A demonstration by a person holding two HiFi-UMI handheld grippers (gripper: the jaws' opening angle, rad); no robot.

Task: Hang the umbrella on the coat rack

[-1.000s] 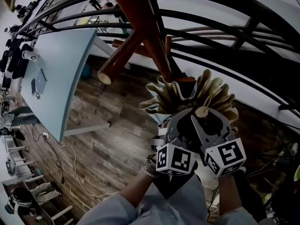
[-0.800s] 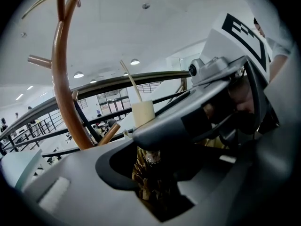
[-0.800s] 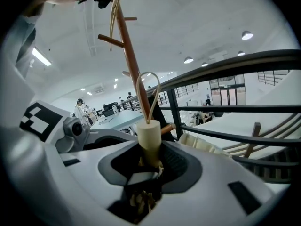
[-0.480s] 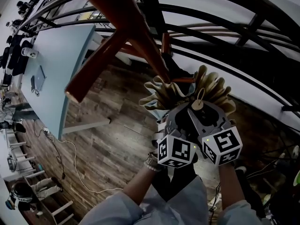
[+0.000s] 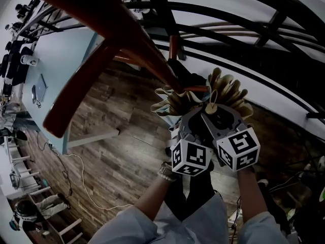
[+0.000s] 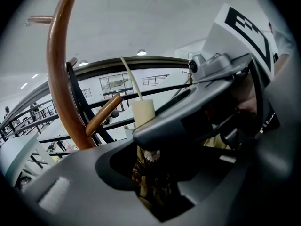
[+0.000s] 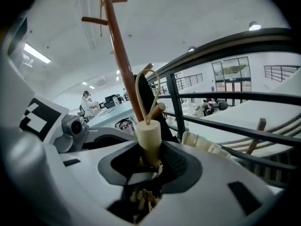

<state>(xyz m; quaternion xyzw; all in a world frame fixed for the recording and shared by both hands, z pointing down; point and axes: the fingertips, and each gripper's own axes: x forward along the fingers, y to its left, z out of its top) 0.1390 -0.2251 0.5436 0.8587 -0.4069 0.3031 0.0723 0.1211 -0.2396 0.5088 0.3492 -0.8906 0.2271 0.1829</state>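
Observation:
A folded beige umbrella [image 5: 223, 91] stands upright between both grippers, which close on it side by side. Its cream handle [image 7: 149, 134] with a thin loop strap [image 7: 143, 95] sticks up above the jaws. My left gripper [image 5: 195, 130] is shut on the gathered fabric [image 6: 149, 173]. My right gripper [image 5: 222, 121] is shut on it just below the handle. The brown wooden coat rack pole [image 5: 129, 32] rises right behind the umbrella, and one peg [image 5: 71, 100] reaches toward the lower left. In the left gripper view the pole [image 6: 57, 74] curves past on the left, with a short peg [image 6: 103, 114] near the handle [image 6: 143, 112].
A light blue table [image 5: 61, 60] stands at the left over wooden floor [image 5: 117, 151] with a loose cable [image 5: 76, 169]. A dark metal railing [image 5: 244, 24] runs behind the rack. People sit at desks far off at the left edge.
The rack's pole and long peg fill more of the head view and reach further to the lower left. Both grippers keep their hold on the umbrella, still side by side.

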